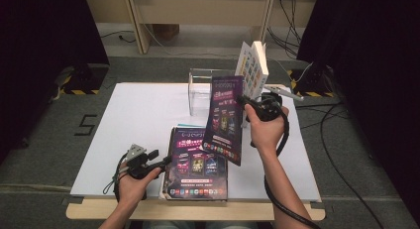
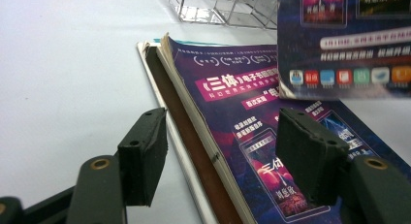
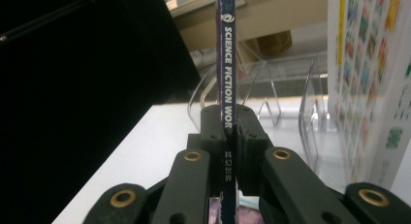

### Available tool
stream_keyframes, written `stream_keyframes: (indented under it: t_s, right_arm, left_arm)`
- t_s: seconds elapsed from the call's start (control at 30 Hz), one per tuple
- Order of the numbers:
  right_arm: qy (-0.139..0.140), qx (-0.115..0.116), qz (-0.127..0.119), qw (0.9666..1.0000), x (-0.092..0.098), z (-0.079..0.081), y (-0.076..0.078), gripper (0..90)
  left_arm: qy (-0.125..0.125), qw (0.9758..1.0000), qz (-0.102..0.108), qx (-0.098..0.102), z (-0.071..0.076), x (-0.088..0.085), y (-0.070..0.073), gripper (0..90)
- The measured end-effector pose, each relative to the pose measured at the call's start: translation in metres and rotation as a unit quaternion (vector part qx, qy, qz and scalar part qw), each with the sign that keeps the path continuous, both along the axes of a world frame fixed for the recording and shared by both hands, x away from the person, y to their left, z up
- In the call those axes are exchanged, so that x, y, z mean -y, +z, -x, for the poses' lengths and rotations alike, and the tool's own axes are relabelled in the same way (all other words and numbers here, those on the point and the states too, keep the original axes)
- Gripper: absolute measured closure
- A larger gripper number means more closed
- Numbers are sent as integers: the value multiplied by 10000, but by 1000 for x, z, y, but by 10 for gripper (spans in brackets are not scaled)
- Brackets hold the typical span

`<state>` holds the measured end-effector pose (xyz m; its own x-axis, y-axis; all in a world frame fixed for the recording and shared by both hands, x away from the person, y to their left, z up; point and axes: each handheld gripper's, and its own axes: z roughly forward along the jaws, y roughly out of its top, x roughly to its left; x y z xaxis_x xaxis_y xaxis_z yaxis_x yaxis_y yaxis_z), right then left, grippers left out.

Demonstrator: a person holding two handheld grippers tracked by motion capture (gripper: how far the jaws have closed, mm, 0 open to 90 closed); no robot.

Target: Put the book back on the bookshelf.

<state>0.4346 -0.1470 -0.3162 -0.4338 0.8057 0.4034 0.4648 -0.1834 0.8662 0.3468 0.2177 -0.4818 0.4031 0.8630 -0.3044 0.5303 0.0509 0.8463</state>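
Note:
A purple magazine (image 1: 225, 120) hangs upright above the table, and my right gripper (image 1: 246, 102) is shut on its upper right edge. In the right gripper view the jaws (image 3: 231, 132) pinch the magazine's spine (image 3: 226, 54), which rises straight up. A stack of like magazines (image 1: 197, 164) lies flat near the front edge. My left gripper (image 1: 163, 162) rests at the stack's left side, open. In the left gripper view its pads (image 2: 143, 156) stand wide apart on either side of the stack's spine edge (image 2: 194, 103) without pressing it. The held magazine's lower corner (image 2: 344, 44) hangs above.
A clear acrylic rack (image 1: 203, 92) stands at the back of the white board (image 1: 138, 120). A white book with coloured squares (image 1: 253, 68) leans upright in it, close to the right gripper (image 3: 368, 88). Cables trail off to the right.

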Motion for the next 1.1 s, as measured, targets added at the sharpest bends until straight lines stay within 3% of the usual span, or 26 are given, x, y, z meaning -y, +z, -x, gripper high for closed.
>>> stream_keyframes:
  t_s: [0.2,0.23,0.4,0.5,0.6,0.77,0.87,0.93,1.0,1.07,1.1]
  right_arm:
    - [-212,207,75,9995,-7,-16,15,851]
    - [-300,345,170,9988,-12,-25,23,851]
    - [-605,592,328,9959,-22,-53,39,851]
    - [-774,608,254,9948,-25,-69,46,851]
    - [-937,766,246,9923,-28,-83,54,851]
    - [-1080,879,114,9902,-34,-98,59,850]
    - [-1212,1067,157,9868,-42,-113,41,847]
    - [-1243,1048,334,9861,-48,-115,23,846]
    - [-1215,875,590,9870,-53,-114,6,843]
    - [-1225,937,623,9861,-54,-111,-2,838]
    - [-1281,1051,708,9836,-55,-105,-6,838]
  left_arm:
    - [-3,10000,-2,-4,-1,0,0,356]
    - [14,10000,-18,3,-1,0,0,357]
    - [21,10000,-49,-15,-1,-2,-2,359]
    - [25,10000,4,-32,-2,-3,-3,359]
    - [6,10000,9,-19,-3,-3,-3,362]
    - [14,10000,19,-30,-4,-3,-4,363]
    - [4,10000,-2,-58,-4,-4,-7,364]
    - [10,10000,1,-71,-4,-4,-8,365]
    - [2,10000,21,-65,-4,-5,-7,366]
    - [8,10000,20,-50,-3,-5,-7,366]
    - [27,10000,23,-41,-3,-6,-6,366]
